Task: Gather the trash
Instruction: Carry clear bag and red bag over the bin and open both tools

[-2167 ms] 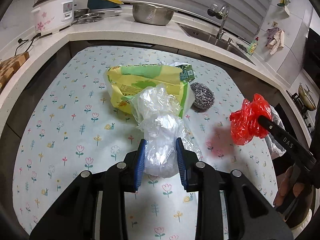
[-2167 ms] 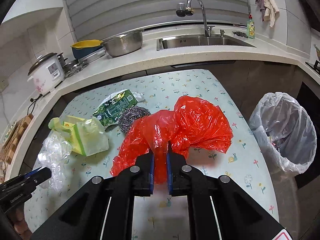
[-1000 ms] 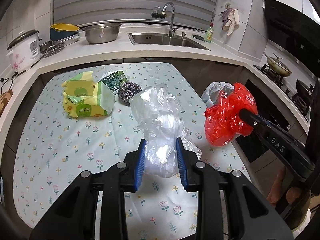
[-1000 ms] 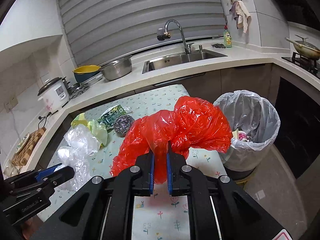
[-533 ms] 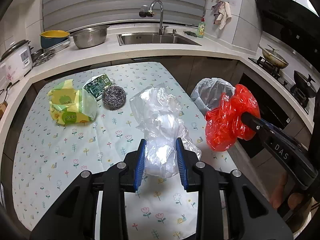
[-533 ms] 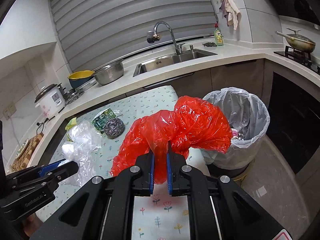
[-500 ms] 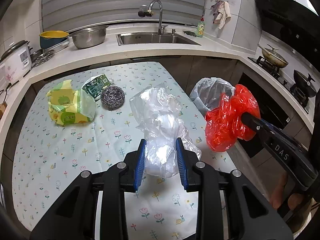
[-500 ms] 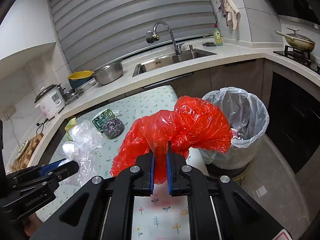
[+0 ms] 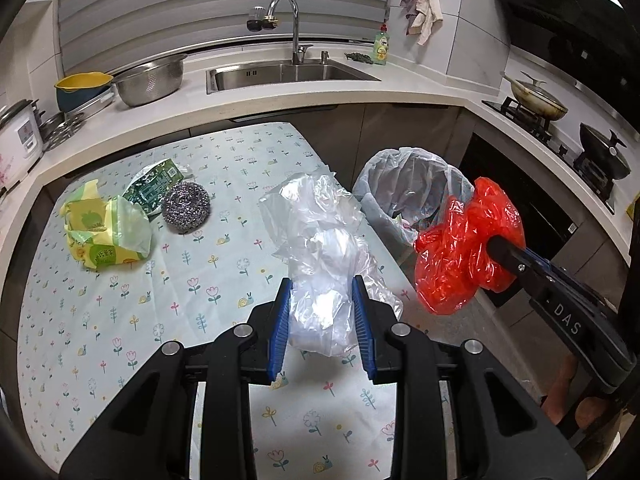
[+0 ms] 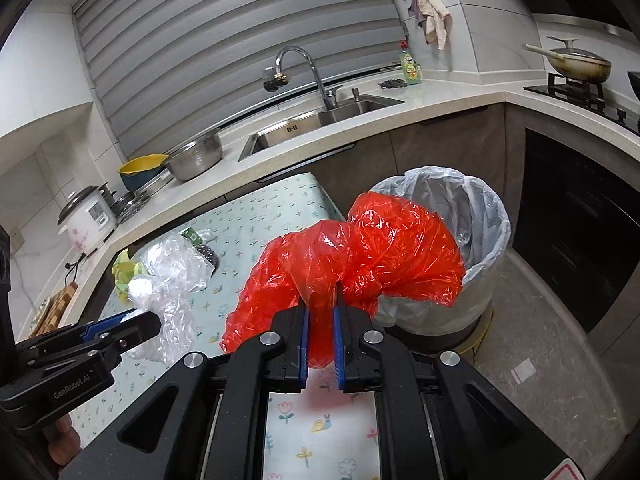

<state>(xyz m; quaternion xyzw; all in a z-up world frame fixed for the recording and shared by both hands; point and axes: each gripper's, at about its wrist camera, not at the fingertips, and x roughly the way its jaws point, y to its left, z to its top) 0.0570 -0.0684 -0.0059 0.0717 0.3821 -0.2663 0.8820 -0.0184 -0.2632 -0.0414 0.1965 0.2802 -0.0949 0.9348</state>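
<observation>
My left gripper [image 9: 322,304] is shut on a crumpled clear plastic bag [image 9: 320,248] and holds it above the table's right part. My right gripper [image 10: 320,312] is shut on a red plastic bag [image 10: 360,256], held in the air just left of the bin. The red bag also shows in the left wrist view [image 9: 464,244], beside the bin. The trash bin [image 10: 476,216] has a clear liner, stands on the floor off the table's right edge, and also shows in the left wrist view [image 9: 404,184]. The clear bag also shows in the right wrist view [image 10: 172,276].
On the floral tablecloth [image 9: 120,312] lie a yellow-green wrapper [image 9: 104,232], a green packet [image 9: 154,184] and a steel scourer [image 9: 186,206]. A counter with a sink [image 9: 288,74], steel bowl [image 9: 150,82] and rice cooker [image 10: 86,216] runs behind. A stove with pans [image 9: 538,98] stands at the right.
Both grippers have carried their bags to the right, off the table's middle toward the bin. The bin now sits closer and larger in both views. The jaws stay shut.
</observation>
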